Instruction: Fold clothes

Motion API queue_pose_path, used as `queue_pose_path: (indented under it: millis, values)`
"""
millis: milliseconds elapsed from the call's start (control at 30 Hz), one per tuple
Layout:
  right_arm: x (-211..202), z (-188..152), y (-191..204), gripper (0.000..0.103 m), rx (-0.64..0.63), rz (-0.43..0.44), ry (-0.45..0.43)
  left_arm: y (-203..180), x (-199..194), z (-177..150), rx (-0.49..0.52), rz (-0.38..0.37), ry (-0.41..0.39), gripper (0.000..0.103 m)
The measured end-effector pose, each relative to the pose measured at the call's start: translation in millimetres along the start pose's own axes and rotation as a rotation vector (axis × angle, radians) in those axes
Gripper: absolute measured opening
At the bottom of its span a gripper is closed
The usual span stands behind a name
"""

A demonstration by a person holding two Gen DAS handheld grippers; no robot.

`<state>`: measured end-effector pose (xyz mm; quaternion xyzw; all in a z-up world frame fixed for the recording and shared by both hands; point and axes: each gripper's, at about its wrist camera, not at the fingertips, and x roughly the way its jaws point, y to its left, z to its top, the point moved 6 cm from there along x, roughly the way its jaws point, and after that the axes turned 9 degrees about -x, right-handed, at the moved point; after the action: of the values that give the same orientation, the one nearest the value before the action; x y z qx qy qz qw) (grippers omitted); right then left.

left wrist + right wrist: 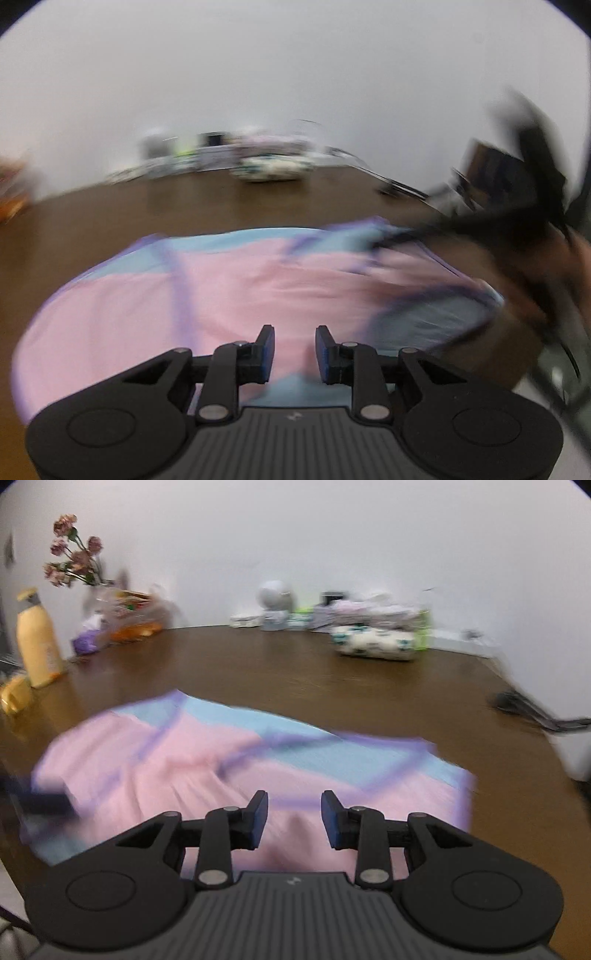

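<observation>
Soft, even indoor light fills both fisheye views, with no hard shadows or glare. Motion blur smears the pink garment (229, 280) and the clutter along the wall; only the near tongs stay sharp. Dark vignetting rounds the corners, and the counter (295, 672) edge bows toward 12 o'clock.

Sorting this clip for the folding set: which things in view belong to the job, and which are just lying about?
Job:
- pink, blue and purple cloth garment
- left gripper
- right gripper

Lying about:
- yellow bottle
- dried pink flowers
- white patterned bundle
- brown wooden table
</observation>
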<state>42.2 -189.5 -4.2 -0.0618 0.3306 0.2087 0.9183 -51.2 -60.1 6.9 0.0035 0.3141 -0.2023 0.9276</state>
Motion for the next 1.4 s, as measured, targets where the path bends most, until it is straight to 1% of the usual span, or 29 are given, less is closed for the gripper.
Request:
queue_pose_path:
  millis: [67,133,167,200,233,267,333,400,433,500,533,600,633,700,733,767,800,833,867,900,1000,1033,1067,1100,1167,1200,1267,1367,1400]
  values:
    - [31.1,19.4,-0.3,0.032,0.043,0.086,0.059,-23.7,12.0,-6.9,0.078,0.014,-0.003,0.023]
    - [59.4,28.6,-0.1,0.032,0.078,0.133,0.121,-35.9,21.3,-13.7,0.125,0.045,-0.002,0.023]
    - [73.2,31.5,-0.2,0.032,0.100,0.145,0.155,-36.9,25.3,-15.4,0.125,0.058,0.005,0.023]
    - [81.6,33.5,0.6,0.032,0.111,0.154,0.170,-35.6,29.4,-17.0,0.118,0.065,0.017,0.023]
    - [88.4,35.4,1.7,0.032,0.120,0.162,0.179,-34.2,31.9,-18.7,0.107,0.068,0.028,0.018]
    - [93.3,37.6,3.2,0.032,0.123,0.170,0.177,-32.1,34.8,-19.8,0.089,0.072,0.036,0.009]
    - [100.4,40.4,6.6,0.030,0.101,0.152,0.168,-28.6,36.1,-20.9,0.061,0.064,0.035,0.004]
    - [106.1,42.2,8.8,0.015,0.075,0.126,0.155,-24.8,34.3,-20.6,0.032,0.050,0.025,0.002]
    - [108.6,42.8,9.1,0.002,0.064,0.117,0.150,-22.7,31.4,-19.5,0.015,0.039,0.014,0.001]
    - [108.5,45.2,4.0,0.002,0.077,0.098,0.131,-23.9,24.4,-16.2,-0.006,0.013,-0.016,0.001]
    - [107.7,47.8,2.1,0.002,0.089,0.109,0.120,-25.2,20.8,-15.2,-0.011,0.001,-0.029,0.001]
    - [106.9,53.6,-1.1,0.002,0.118,0.147,0.102,-26.5,20.3,-16.1,-0.007,-0.011,-0.029,0.001]
    - [108.2,55.6,-2.6,0.003,0.126,0.161,0.098,-27.2,20.4,-16.6,-0.004,-0.017,-0.027,0.001]
    - [111.6,57.4,-5.5,0.010,0.131,0.182,0.098,-24.9,23.6,-20.4,-0.002,-0.003,-0.022,0.003]
    - [112.1,56.5,-8.4,0.019,0.137,0.181,0.102,-22.2,24.0,-22.3,-0.019,-0.002,-0.024,0.008]
    - [109.6,55.1,-12.5,0.031,0.143,0.173,0.101,-19.5,23.6,-22.6,-0.035,-0.005,-0.025,0.017]
    - [103.9,54.2,-16.1,0.033,0.145,0.165,0.092,-17.7,22.3,-23.4,-0.046,-0.014,-0.021,0.022]
    - [97.6,53.5,-19.4,0.033,0.146,0.157,0.081,-16.5,23.6,-21.8,-0.053,-0.021,-0.020,0.032]
    - [91.8,51.8,-21.7,0.033,0.149,0.151,0.084,-15.5,25.5,-19.4,-0.059,-0.028,-0.020,0.034]
    - [86.2,49.8,-23.6,0.033,0.153,0.146,0.092,-16.4,26.5,-17.0,-0.054,-0.029,-0.022,0.034]
    - [76.8,41.4,-14.6,0.033,0.112,0.167,0.136,-27.9,35.0,-13.5,0.013,-0.003,-0.016,0.033]
    - [76.8,38.1,-8.8,0.033,0.083,0.169,0.153,-33.8,39.0,-13.8,0.040,0.015,-0.009,0.030]
    - [77.5,34.8,-2.7,0.033,0.051,0.169,0.169,-34.5,43.2,-14.4,0.038,0.030,0.000,0.009]
    - [79.4,31.4,2.9,0.031,0.020,0.163,0.179,-33.8,47.4,-15.0,0.028,0.044,0.011,0.000]
    - [84.9,27.2,11.8,0.004,-0.025,0.155,0.184,-28.2,47.3,-15.0,-0.011,0.038,0.007,0.001]
    - [86.1,27.7,12.6,0.003,-0.025,0.154,0.179,-24.3,45.8,-15.3,-0.034,0.034,0.005,0.001]
    - [86.2,31.7,10.0,0.003,0.005,0.165,0.155,-16.4,40.0,-17.1,-0.081,0.036,-0.011,0.001]
    - [86.0,37.5,3.5,0.003,0.070,0.191,0.119,-7.5,30.7,-22.9,-0.140,0.086,-0.044,0.001]
    - [86.6,38.6,1.9,0.003,0.085,0.196,0.113,-6.8,29.1,-25.6,-0.144,0.091,-0.049,0.001]
